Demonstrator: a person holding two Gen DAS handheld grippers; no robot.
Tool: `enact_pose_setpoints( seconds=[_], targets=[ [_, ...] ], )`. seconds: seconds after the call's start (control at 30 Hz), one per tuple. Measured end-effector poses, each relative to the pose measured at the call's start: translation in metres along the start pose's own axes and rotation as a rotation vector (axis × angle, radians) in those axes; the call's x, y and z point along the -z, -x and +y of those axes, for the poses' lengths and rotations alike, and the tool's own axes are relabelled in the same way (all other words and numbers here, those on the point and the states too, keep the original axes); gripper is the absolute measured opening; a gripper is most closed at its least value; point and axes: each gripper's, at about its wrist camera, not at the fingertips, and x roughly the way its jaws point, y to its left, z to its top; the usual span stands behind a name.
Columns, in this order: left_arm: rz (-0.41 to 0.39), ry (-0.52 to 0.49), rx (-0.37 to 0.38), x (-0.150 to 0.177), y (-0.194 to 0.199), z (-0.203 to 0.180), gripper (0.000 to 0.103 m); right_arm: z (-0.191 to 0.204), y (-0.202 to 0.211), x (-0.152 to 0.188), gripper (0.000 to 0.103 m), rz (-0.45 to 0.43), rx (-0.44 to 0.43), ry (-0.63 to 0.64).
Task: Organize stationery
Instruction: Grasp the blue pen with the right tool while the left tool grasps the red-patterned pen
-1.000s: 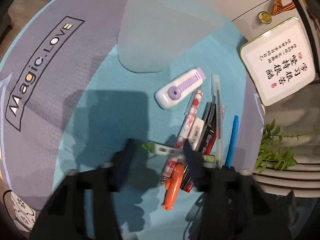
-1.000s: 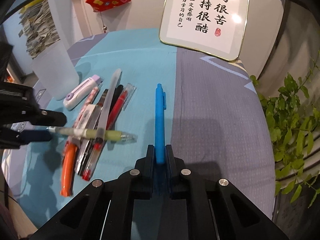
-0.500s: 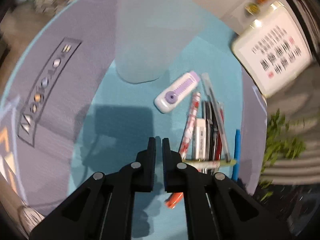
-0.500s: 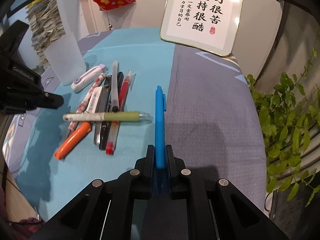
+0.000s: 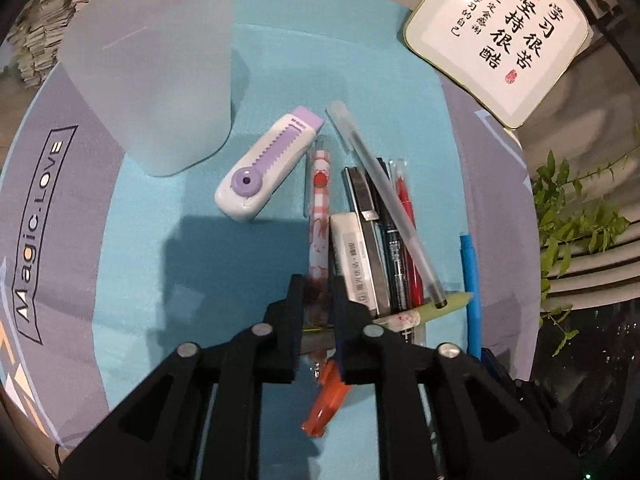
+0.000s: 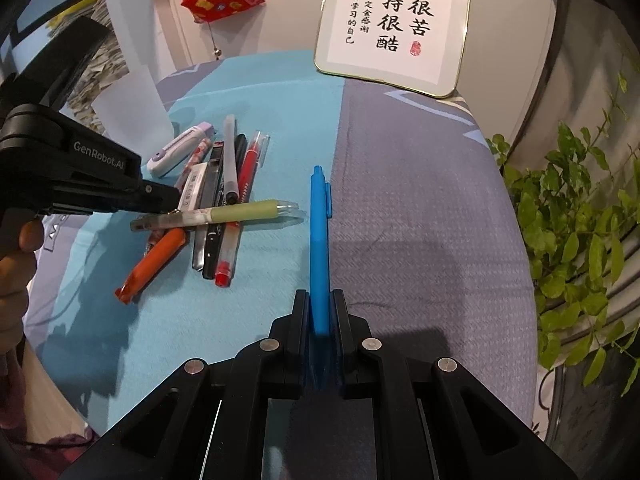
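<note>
My left gripper (image 5: 316, 300) is narrow, its jaws nearly together just above the pile of pens. The right wrist view shows its tip at the near end of the green pen (image 6: 224, 214) that lies crosswise on the pile, but I cannot tell whether it truly grips that pen. Ahead and to the left of this gripper stands the frosted cup (image 5: 152, 68), with the purple-and-white correction tape (image 5: 266, 170) between cup and pile. I judge the cup to be where the pens belong.

My right gripper (image 6: 320, 312) is closed on the tail of the blue pen (image 6: 320, 232), which points straight ahead over the tabletop (image 6: 420, 220).

To do this well, I should lift the green pen level and clear of the pile so it drags nothing along, then tip it upright before lowering it into the cup.

The left view looks down into the pile and shows the white eraser (image 5: 350, 252) and the cup's side. Only the right view shows the green pen's full length and the orange marker (image 6: 154, 262) whole.
</note>
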Motion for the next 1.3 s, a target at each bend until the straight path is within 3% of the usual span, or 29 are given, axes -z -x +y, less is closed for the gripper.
enact_pose_setpoints(
  seconds=[0.23,0.37,0.5,0.83,0.9,0.97,1.03,1.07,1.13,1.3],
  targets=[
    [-0.029,-0.010,0.005,-0.001,0.001,0.000,0.008,0.001,0.000,0.000,0.011,0.001,0.002,-0.002],
    [-0.043,-0.045,0.037,0.009,0.026,0.021,0.008,0.000,0.002,-0.001,0.011,-0.001,0.003,-0.007],
    [-0.076,-0.112,0.024,0.029,0.052,0.041,0.008,0.002,0.003,-0.001,0.011,-0.003,-0.009,-0.005],
    [0.013,-0.154,0.006,0.081,0.037,0.067,0.008,0.020,0.017,0.024,0.011,0.079,-0.038,0.072],
    [-0.004,-0.171,-0.003,0.082,0.037,0.065,0.008,0.020,0.022,0.029,0.011,0.086,-0.060,0.074],
    [-0.037,-0.180,-0.020,0.079,0.039,0.062,0.014,0.018,0.026,0.029,0.011,0.072,-0.070,0.067],
    [-0.060,-0.178,-0.029,0.073,0.038,0.059,0.037,0.016,0.026,0.025,0.020,0.061,-0.067,0.047],
    [-0.074,-0.179,-0.031,0.070,0.039,0.057,0.040,0.015,0.026,0.022,0.025,0.054,-0.062,0.035],
    [-0.096,-0.191,-0.046,0.066,0.039,0.055,0.042,0.013,0.025,0.015,0.046,0.039,-0.059,0.025],
    [-0.099,-0.203,-0.077,0.058,0.030,0.054,0.042,0.015,0.014,-0.001,0.047,0.040,-0.054,0.020]
  ],
)
